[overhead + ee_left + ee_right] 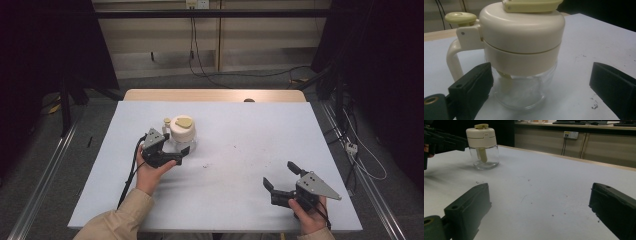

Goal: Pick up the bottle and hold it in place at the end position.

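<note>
A clear glass jar (182,132) with a cream lid, a side handle and a pale yellow knob on top stands upright at the table's left centre. My left gripper (177,150) is open right beside it. In the left gripper view the jar (524,50) stands between the jaws of my left gripper (541,85). The left jaw is close to the glass and the right jaw is well clear. My right gripper (281,176) is open near the front right edge, with nothing between its jaws. The right gripper view shows this gripper (539,212), with the jar (482,147) far off at upper left.
A white sheet (240,125) covers the table, with a few dark specks (529,180) on it. A wooden edge (215,95) shows at the back. Cables (350,145) and metal rails lie on the floor at both sides.
</note>
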